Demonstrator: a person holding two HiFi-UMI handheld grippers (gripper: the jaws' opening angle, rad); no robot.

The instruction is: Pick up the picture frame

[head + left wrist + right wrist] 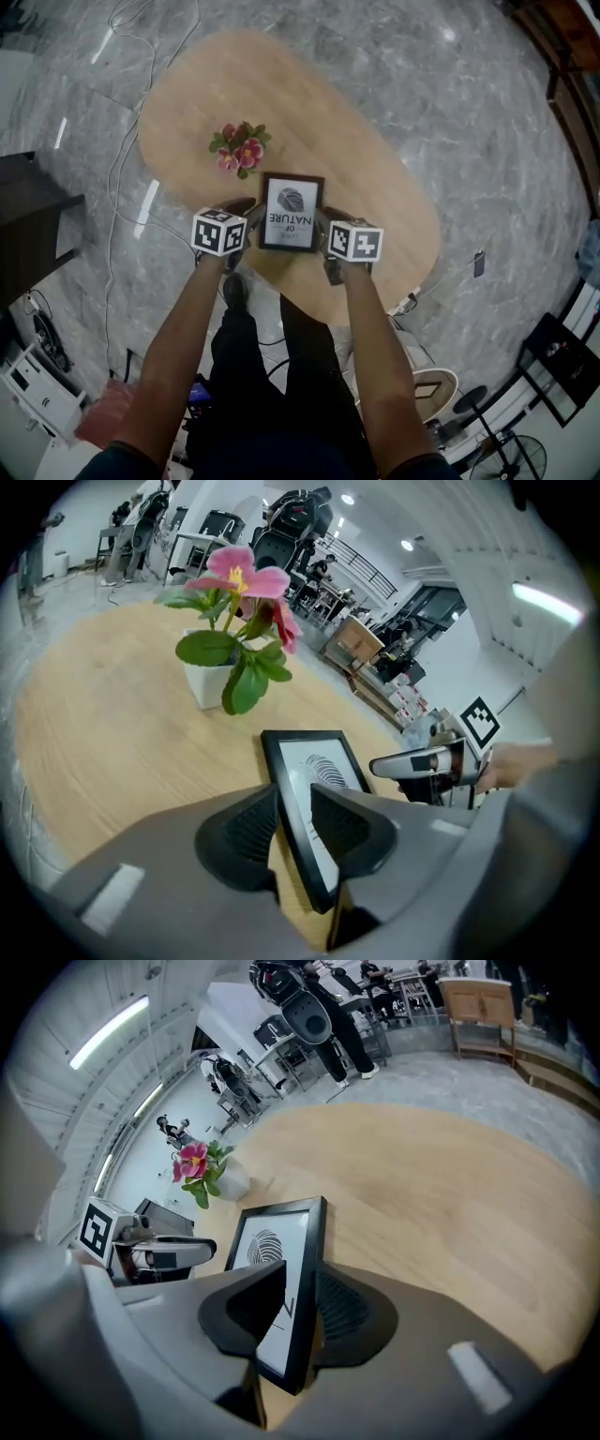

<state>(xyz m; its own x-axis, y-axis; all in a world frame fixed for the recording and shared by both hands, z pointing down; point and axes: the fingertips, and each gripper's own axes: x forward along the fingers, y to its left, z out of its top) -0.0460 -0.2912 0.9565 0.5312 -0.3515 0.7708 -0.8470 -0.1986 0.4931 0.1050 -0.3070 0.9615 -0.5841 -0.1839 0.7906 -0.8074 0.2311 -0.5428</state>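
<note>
- On the oval wooden table (375,169), near the edge closest to the person, sits the picture frame (292,213), held between the two grippers.
- It is a black frame around a white sheet with a grey fingerprint-like swirl and the words "OF NATURE", which read upside down in the head view.
- The left gripper (292,825) is clamped on the frame's left side rail; its two ribbed dark pads (246,832) press the rail from either face.
- The right gripper (302,1312) is clenched on the opposite side rail in the same way, with the black edge running up between its jaws.
- In the gripper views the frame tilts, its near end higher than its far end; whether the far end touches the table cannot be told.
- Each gripper's marker cube flanks the frame in the head view, left cube (219,232) and right cube (354,241).
- A small white pot of pink flowers (240,148) stands on the table just beyond the frame's far left corner, apart from it.
- The person's bare forearms (178,356) reach forward to the grippers from the bottom of the head view.
- Grey marbled floor (469,94) surrounds the table.
</note>
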